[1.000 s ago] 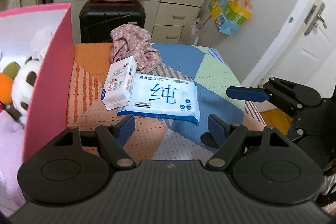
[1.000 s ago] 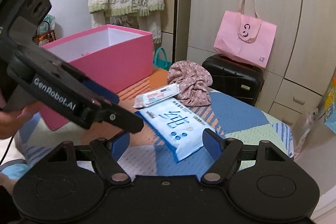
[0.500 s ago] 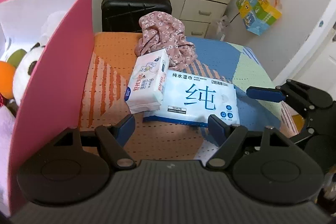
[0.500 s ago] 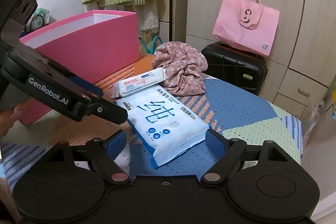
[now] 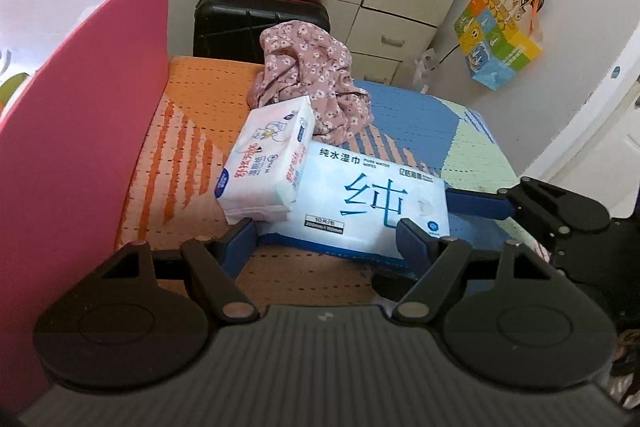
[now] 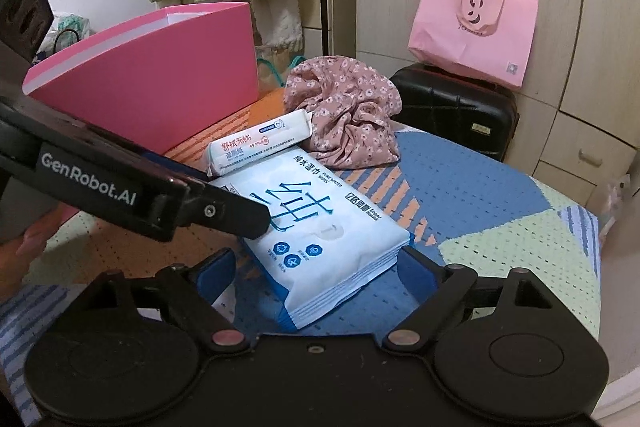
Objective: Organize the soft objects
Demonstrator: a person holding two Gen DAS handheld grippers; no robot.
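So I've got both grippers coming at the blue pack on the mat, just beside the pink box. My right gripper has just been opening wider, and its jaws straddle the pack's near end without pressing on it, as far as I can tell. My left gripper sits about half open, nothing in it, jaws hanging over the pack's near edge.

My take on doing this well: the pack is floppy, so I'd get the right jaws square around its short end, pads flat on the sides, low enough to catch the whole stack and not just the wrapper seam. Squeeze gently so it doesn't buckle. The white pack leans on the blue one and could come along, so the left could steady it.

Count, big to small: one box, one blue pack, one floral cloth bunched behind, one white pack. Some plush toys are in the box, partly hidden, can't count them.
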